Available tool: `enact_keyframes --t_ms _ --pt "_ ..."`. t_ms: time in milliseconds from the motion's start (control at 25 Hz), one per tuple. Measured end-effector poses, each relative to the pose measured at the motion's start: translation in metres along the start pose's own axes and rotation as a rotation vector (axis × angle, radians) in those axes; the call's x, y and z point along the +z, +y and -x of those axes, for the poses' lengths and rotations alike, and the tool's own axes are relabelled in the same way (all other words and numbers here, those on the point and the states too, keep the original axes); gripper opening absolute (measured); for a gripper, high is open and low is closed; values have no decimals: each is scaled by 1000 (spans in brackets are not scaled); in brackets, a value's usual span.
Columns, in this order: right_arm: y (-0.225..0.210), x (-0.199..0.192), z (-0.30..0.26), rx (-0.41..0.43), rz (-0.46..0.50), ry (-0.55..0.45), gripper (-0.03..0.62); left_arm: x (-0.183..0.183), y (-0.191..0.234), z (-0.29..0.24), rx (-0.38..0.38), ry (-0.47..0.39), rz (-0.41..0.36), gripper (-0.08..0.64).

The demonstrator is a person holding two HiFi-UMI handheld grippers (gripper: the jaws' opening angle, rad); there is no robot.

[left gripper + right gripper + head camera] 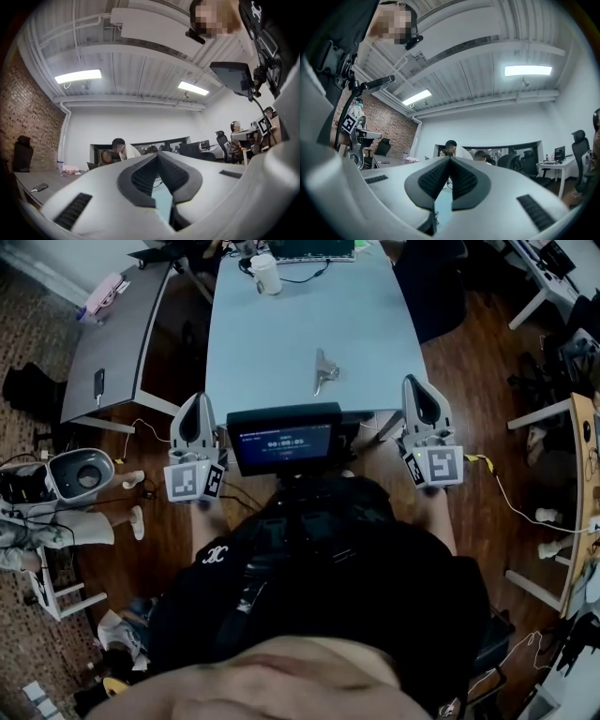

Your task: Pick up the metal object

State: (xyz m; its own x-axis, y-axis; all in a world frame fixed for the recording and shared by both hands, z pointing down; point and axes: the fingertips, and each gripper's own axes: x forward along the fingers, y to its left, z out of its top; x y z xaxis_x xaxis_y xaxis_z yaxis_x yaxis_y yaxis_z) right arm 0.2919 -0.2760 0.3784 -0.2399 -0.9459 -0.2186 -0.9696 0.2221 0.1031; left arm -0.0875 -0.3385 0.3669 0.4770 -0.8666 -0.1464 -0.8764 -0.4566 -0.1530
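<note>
Pale blue table (281,324) with a metal object (324,371) lying near its front edge.
Left gripper (198,404) and right gripper (417,388) hover short of it, both with jaws pressed together, empty.

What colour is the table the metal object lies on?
Pale blue table, best seen in the head view.

Pale blue table (281,334) ahead of both claws. Silver-grey metal object (324,371) beyond claw tips. left claw (198,399), right claw (412,382): white shells, black ribbed pads, black-and-white square markers. Dark brown floor (469,362) beside right claw.
</note>
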Motion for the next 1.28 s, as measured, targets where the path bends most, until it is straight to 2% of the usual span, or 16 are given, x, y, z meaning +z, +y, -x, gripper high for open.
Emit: enact_keyframes --t_ms 160,320,400,520,680,920,1040,1280 --pt "4 -15 -24 -23 -50 24 -21 -6 19 -9 -8 19 -21 9" --pt "12 -38 -52 -7 -107 62 -17 -8 43 -18 7 14 4 9" --pt "16 -56 -70 -10 -135 90 23 -12 57 -25 9 16 27 9" --pt "22 -83 -106 -11 -161 134 32 -11 75 -43 -3 21 28 9" --pt "29 -135 -137 -14 -185 227 35 -13 88 -47 2 20 23 9" --pt "38 -219 -166 -11 -241 377 61 -19 87 -47 1 45 32 9" --pt "49 -265 -168 10 -288 464 130 -26 82 -43 5 47 29 9" --pt "64 -328 -177 9 -354 610 214 -20 74 -45 -3 27 18 9"
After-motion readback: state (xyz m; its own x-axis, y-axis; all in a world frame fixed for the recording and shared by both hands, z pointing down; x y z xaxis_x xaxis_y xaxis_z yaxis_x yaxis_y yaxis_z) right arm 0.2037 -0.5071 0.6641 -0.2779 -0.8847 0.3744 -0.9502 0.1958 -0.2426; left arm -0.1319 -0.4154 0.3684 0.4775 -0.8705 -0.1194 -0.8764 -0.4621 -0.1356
